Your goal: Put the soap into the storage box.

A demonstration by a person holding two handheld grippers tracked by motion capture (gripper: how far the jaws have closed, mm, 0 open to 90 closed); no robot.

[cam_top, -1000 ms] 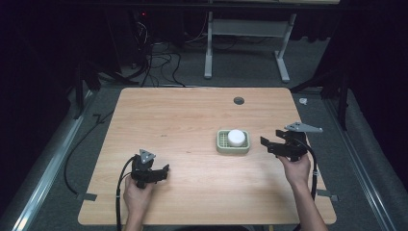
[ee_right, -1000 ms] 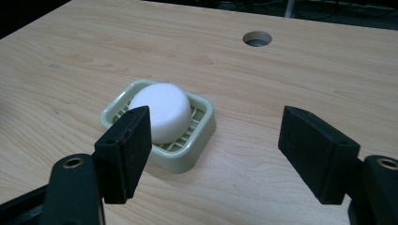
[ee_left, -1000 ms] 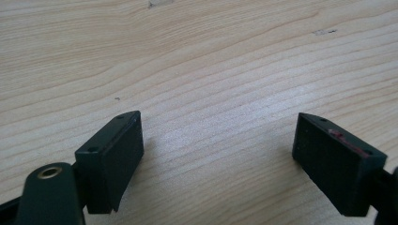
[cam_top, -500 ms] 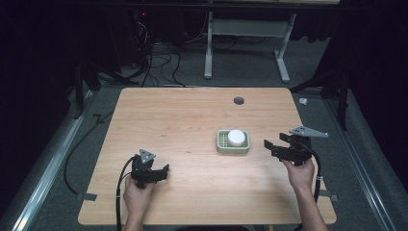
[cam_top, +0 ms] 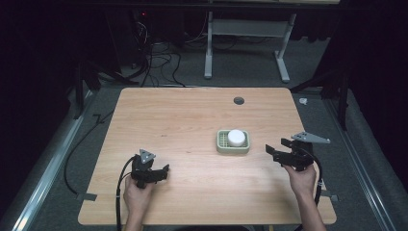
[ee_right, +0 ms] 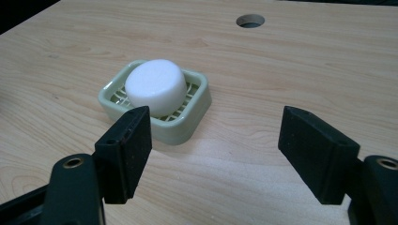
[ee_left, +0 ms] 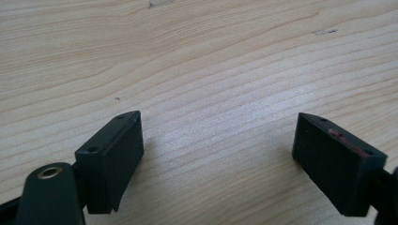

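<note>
On the right half of the table [cam_top: 183, 115], a white round soap [cam_top: 236, 137] sits in a pale green slatted dish [cam_top: 222, 147], and I hold my right gripper [cam_top: 278, 150] just to its right, jaws wide apart and empty, pointing toward it. In the right gripper view the soap [ee_right: 155, 91] lies ahead and off to one side of the gap, not centred between my jaws. My left gripper [cam_top: 156, 174] rests low over bare wood near my edge, well apart from the dish, jaws also wide and holding nothing. I judge the risk to be coming in off-centre: one jaw could catch the dish [ee_right: 192, 119] rim and shove the light tray across the wood, or the smooth rounded soap could squirt out if I pinch it high on its curve.
</note>
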